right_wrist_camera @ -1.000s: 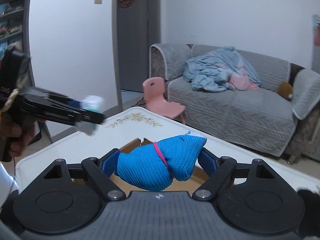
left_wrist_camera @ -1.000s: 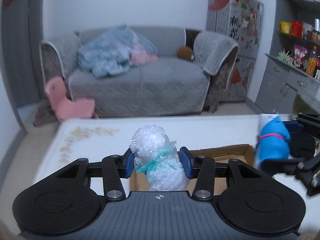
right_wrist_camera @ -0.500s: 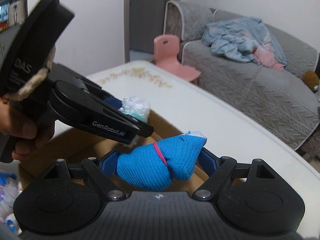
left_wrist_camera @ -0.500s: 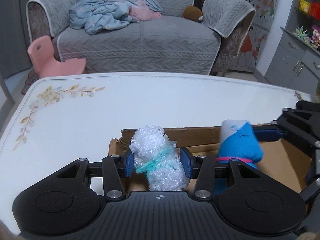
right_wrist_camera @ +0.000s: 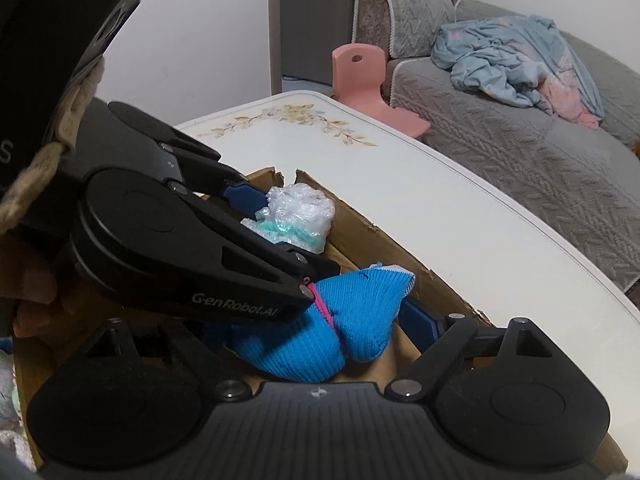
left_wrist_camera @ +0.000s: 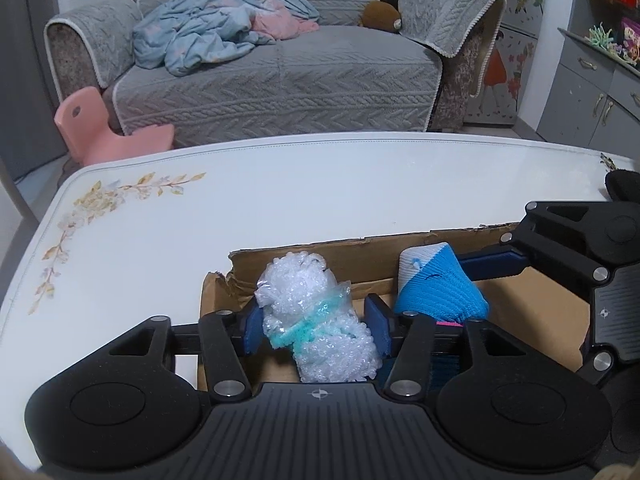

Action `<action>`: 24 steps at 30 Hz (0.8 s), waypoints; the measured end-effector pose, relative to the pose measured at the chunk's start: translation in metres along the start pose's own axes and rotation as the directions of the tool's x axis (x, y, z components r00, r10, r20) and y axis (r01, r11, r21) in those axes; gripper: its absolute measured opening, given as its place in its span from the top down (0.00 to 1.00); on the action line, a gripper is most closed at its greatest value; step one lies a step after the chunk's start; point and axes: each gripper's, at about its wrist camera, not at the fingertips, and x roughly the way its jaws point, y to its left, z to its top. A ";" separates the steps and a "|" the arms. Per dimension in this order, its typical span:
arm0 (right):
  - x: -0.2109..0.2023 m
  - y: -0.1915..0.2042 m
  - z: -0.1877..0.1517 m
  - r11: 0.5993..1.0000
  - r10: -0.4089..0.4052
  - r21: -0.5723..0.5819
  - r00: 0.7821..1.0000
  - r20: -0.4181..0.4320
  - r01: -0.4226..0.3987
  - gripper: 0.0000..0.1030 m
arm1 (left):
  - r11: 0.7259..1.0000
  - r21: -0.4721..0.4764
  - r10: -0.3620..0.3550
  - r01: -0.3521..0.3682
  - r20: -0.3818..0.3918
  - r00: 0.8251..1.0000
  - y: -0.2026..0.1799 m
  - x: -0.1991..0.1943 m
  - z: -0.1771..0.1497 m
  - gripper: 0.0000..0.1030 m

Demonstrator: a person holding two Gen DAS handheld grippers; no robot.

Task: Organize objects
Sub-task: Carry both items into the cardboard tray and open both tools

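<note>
Hand-held gripper, left, opening around the bubble-wrap bundle; right hand-held gripper likewise opening around the blue sock roll. Release step inside the cardboard box; next, lift clear.

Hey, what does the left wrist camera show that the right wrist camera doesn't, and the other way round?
Only the left wrist view shows the grey cabinets and snack shelves, plus a brown plush toy on the sofa. Only the right wrist view shows the hand holding the left gripper, and a grey door. Both show the cardboard box, the bubble-wrap bundle between the left gripper's opening jaws, the blue knit bundle between the right gripper's opening jaws, the white table, sofa and pink chair.
</note>
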 end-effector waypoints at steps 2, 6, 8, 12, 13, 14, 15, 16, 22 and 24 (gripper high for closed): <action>0.003 0.000 0.003 1.000 -0.002 -0.003 1.000 -0.006 0.002 0.16 | 1.000 0.005 0.007 -0.007 0.005 1.000 -0.001 -0.003 0.001 0.38; 0.005 0.000 0.006 1.000 -0.001 -0.007 1.000 -0.012 0.001 0.16 | 1.000 -0.006 -0.001 0.002 0.019 1.000 0.000 -0.007 0.003 0.33; 0.005 0.000 0.007 1.000 0.000 -0.010 1.000 -0.014 0.000 0.15 | 1.000 0.004 0.025 -0.025 0.034 0.999 -0.002 -0.010 0.004 0.24; 0.004 0.001 0.011 1.000 -0.007 -0.017 1.000 -0.021 0.006 0.13 | 1.000 -0.023 0.001 0.000 0.044 0.999 0.003 -0.019 0.006 0.22; 0.001 0.001 0.013 1.000 -0.009 -0.018 1.000 -0.018 0.009 0.13 | 0.999 -0.034 -0.006 0.008 0.051 0.999 0.005 -0.023 0.008 0.21; 0.000 0.001 0.015 1.000 -0.012 -0.019 1.000 -0.014 0.012 0.13 | 0.999 -0.040 -0.008 0.011 0.058 0.998 0.006 -0.028 0.009 0.19; -0.004 0.002 0.016 1.000 -0.017 -0.022 1.000 -0.007 0.017 0.13 | 0.999 -0.041 -0.002 0.005 0.066 0.998 0.006 -0.033 0.010 0.18; -0.007 0.002 0.018 1.000 -0.020 -0.020 1.000 0.000 0.020 0.13 | 0.999 -0.040 0.003 0.000 0.077 0.997 0.007 -0.040 0.010 0.17; -0.032 0.008 0.026 0.999 -0.029 -0.024 0.999 0.031 0.030 0.11 | 0.996 -0.087 -0.002 0.013 0.134 0.991 0.023 -0.090 0.005 0.16; -0.044 0.010 0.024 1.000 -0.023 -0.018 0.998 0.050 0.024 0.11 | 0.995 -0.100 0.016 -0.002 0.146 0.989 0.027 -0.109 0.000 0.16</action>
